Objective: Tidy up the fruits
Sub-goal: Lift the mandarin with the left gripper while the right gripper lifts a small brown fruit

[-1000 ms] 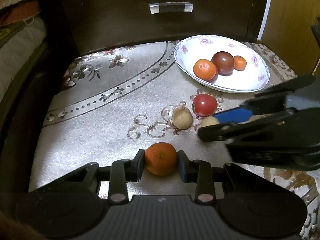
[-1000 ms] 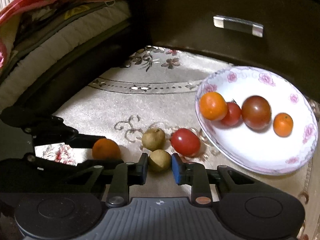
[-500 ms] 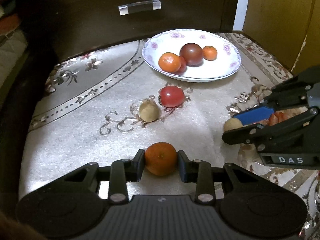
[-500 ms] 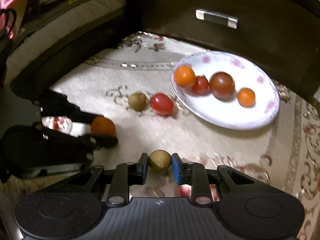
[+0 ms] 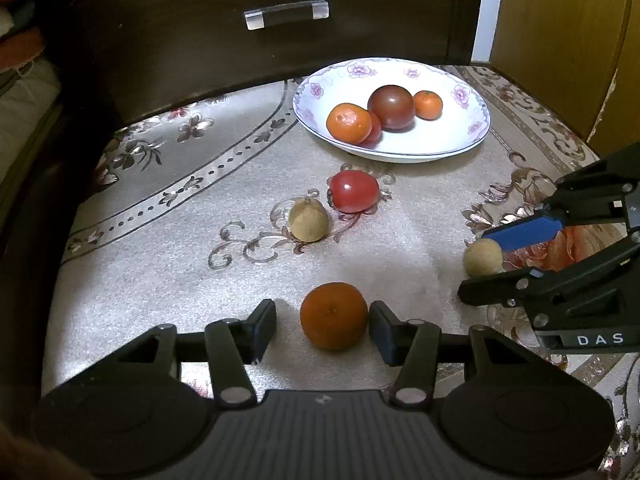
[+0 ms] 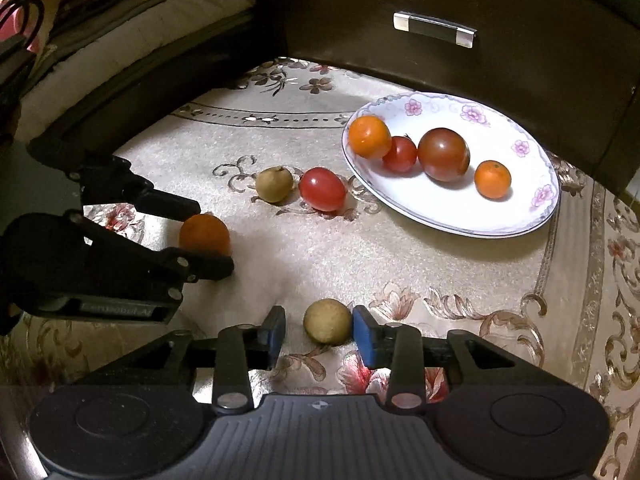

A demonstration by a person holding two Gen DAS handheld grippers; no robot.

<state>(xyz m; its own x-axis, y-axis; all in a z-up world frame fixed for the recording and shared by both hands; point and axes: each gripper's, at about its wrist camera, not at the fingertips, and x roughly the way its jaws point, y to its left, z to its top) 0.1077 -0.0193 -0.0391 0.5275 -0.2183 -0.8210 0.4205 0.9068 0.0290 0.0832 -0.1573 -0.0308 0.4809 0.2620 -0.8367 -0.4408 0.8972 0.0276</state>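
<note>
- Our left gripper (image 5: 322, 322) is released: its jaws stand apart around the orange mandarin (image 5: 334, 315), with a gap showing on the left side and little or none on the right.
- Our right gripper (image 6: 319, 330) is likewise released around the tan longan (image 6: 327, 321); the blue right pad is touching or just beside it, and the left pad stands apart.
- Both fruits rest on the embroidered tablecloth (image 5: 168, 280), well apart from the white plate (image 6: 536, 216).
- We judge the step in hand to be setting the fruits down. Back each gripper straight away along its fingers, so that no pad rolls the fruit.
- A second longan (image 5: 309, 222) and a red tomato (image 5: 354, 191) lie near each other between the grippers and the plate; keep clear of them.
- On the plate, a small red fruit (image 6: 400, 154) is partly hidden behind its neighbours.
- We cannot tell which grouping the task intends.
- The tablecloth's near edge is cut off by the gripper bodies.
</note>
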